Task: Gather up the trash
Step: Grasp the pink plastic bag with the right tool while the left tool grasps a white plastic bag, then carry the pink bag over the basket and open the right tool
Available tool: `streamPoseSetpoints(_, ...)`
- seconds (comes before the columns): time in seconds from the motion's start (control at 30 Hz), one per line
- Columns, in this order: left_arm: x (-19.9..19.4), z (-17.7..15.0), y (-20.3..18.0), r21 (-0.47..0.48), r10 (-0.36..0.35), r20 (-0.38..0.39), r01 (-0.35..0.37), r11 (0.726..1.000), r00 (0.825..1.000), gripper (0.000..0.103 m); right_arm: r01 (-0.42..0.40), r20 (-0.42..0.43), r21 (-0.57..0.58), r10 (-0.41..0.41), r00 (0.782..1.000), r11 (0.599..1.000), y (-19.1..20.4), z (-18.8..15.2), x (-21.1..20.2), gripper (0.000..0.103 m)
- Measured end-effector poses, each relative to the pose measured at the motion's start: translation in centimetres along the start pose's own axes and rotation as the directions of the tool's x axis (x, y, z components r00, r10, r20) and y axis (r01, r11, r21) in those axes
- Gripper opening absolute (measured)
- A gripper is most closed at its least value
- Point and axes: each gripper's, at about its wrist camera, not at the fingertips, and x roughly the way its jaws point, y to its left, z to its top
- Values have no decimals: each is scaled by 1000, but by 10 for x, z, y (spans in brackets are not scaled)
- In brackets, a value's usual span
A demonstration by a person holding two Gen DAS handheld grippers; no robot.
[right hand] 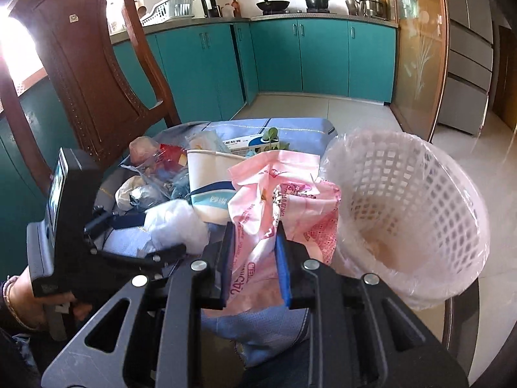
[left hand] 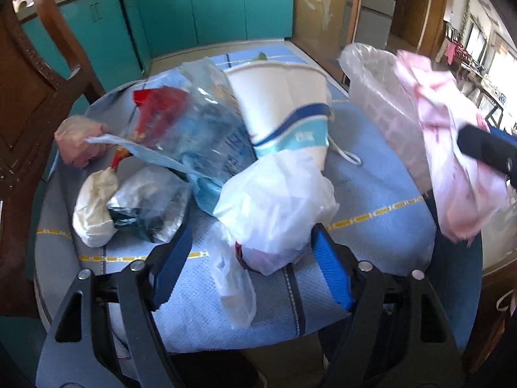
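A pile of trash lies on a blue cloth: a white paper cup on its side, a clear plastic bag with red scraps, small wads and a white crumpled plastic bag. My left gripper is open, its blue pads on either side of the white bag. My right gripper is shut on a pink printed plastic bag, held up beside the lined white basket. The pink bag and basket liner also show in the left wrist view.
A dark wooden chair back stands at the left of the pile. Teal kitchen cabinets line the far wall, with a tiled floor beyond the table edge. A box and a green leaf lie at the far side of the cloth.
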Motion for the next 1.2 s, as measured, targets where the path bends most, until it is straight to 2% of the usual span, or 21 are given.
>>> streamPoseSetpoints(0.07, 0, -2, -2, 5, -12, -7, 12, 1000, 1000, 48, 1, -1, -4, -1, 1000, 1000, -2, 1, 4, 24)
streamPoseSetpoints(0.27, -6, -7, -7, 22, 10, 15, -10, 1000, 1000, 27, -18, 4, 9, 18, 1000, 1000, -7, 5, 13, 24)
streamPoseSetpoints(0.33, -14, -10, -3, -1, 10, 32, -10, 1000, 999, 24, -20, 12, 20, 20, 1000, 1000, -11, 6, 13, 24)
streamPoseSetpoints(0.5, -43, -12, 6, -46, 8, 99, -4, 999, 995, 23, 4, 41, 28, -5, 999, 1000, -20, 11, 7, 24)
streamPoseSetpoints(0.77, -87, 6, 13, -66, 1, 232, 15, 998, 973, 23, 77, 113, 88, -86, 990, 993, -56, 20, -13, 24)
streamPoseSetpoints(1.2, -105, 29, 26, -107, 10, 316, 25, 994, 949, 23, 122, 136, 108, -136, 981, 987, -74, 22, -17, 24)
